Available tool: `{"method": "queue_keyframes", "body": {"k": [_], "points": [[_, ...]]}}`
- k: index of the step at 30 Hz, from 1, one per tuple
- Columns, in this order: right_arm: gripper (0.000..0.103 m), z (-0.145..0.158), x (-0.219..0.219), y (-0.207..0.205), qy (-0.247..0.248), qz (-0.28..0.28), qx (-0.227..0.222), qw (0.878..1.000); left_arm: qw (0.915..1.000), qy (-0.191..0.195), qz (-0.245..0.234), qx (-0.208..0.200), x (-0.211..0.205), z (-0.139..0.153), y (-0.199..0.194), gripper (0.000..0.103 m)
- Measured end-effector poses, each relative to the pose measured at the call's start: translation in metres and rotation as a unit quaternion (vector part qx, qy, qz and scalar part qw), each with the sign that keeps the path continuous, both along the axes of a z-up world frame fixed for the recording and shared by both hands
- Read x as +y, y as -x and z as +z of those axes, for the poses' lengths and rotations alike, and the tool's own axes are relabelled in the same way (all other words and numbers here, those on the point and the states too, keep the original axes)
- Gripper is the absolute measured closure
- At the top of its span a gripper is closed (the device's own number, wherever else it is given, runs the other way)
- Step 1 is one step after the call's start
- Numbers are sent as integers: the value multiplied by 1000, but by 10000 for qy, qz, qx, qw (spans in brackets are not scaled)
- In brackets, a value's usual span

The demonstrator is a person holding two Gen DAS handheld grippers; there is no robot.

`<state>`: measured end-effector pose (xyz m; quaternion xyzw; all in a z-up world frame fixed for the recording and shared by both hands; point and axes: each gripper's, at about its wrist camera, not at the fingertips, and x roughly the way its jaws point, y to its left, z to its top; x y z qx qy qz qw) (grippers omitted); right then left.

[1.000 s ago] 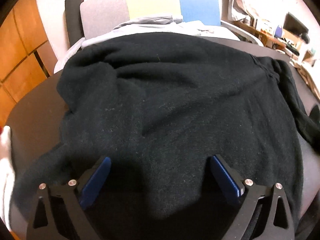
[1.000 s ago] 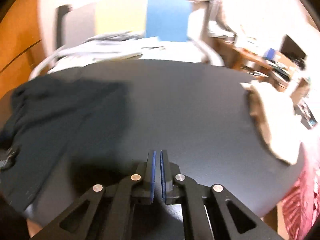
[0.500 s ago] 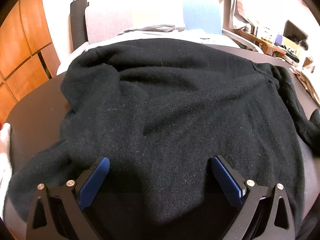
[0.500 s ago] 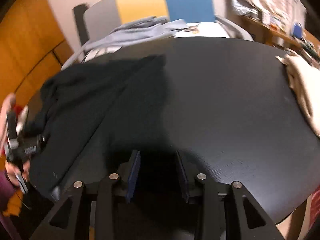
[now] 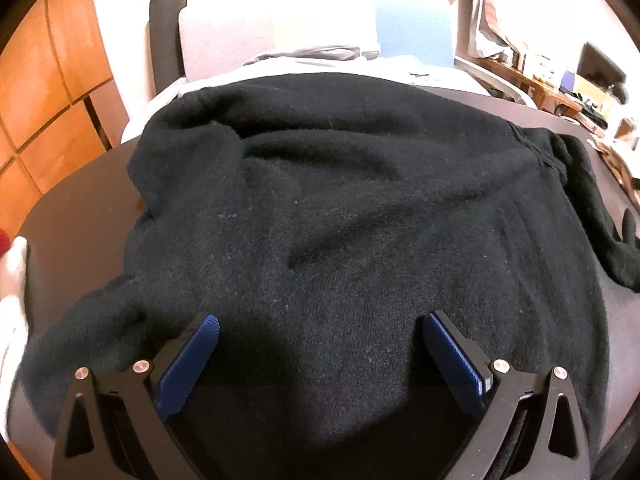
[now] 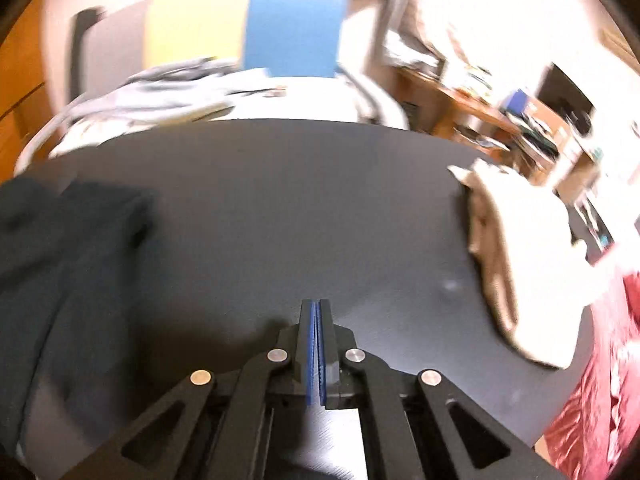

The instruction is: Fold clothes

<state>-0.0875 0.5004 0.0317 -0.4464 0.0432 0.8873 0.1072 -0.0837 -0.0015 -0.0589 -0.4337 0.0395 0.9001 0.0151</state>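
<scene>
Sweater spread flat, grippers apart

Black sweater (image 5: 340,220) spread wide across the dark round table (image 5: 76,216), directly ahead of the left gripper (image 5: 318,330) and running under its span. Left gripper jaws set wide apart, blue pads (image 5: 188,360) hovering just over the near hem, nothing between them. Rumpled folds across the knit's middle; one sleeve (image 5: 600,216) trailing off ahead-right of the tool, another bunched ahead-left toward the table rim. White cloth (image 5: 12,292) at far left, at the table's edge.

Right gripper (image 6: 317,308) pressed fully together, blue pads (image 6: 311,352) touching, gripping nothing, poised over bare tabletop (image 6: 300,208). Seen from this side, same black sweater (image 6: 60,264) off to the left of the tool, well apart from the fingertips, heavily blurred. Beige folded garment (image 6: 520,264) ahead-right, lying at the table's right rim. Red patterned fabric (image 6: 600,380) at the right edge, below that rim.

Beyond the table, straight ahead of both tools: chair back in grey, yellow and blue panels (image 6: 292,28), pale clothing (image 6: 160,92) heaped on its seat. Orange wooden panelling (image 5: 52,80) off to the left. Cluttered desk (image 5: 560,84) far ahead-right, details too blurred to name.
</scene>
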Motion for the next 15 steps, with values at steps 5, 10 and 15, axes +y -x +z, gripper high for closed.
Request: {"method": "queue_keyframes", "body": {"k": [5,10,15], "points": [[64,2,-14,-16,1242,627,126,9902,10000,-60,-9,29,-2,-1,-1,0],[57,-24,-85,-36,1175,1522,-438,9804,10000,-81,-20,25,-3,-2,-2,0],[87,-38,-135,-41,42,1934,-503,9798,10000,-65,-16,-2,-2,-1,0,0]]}}
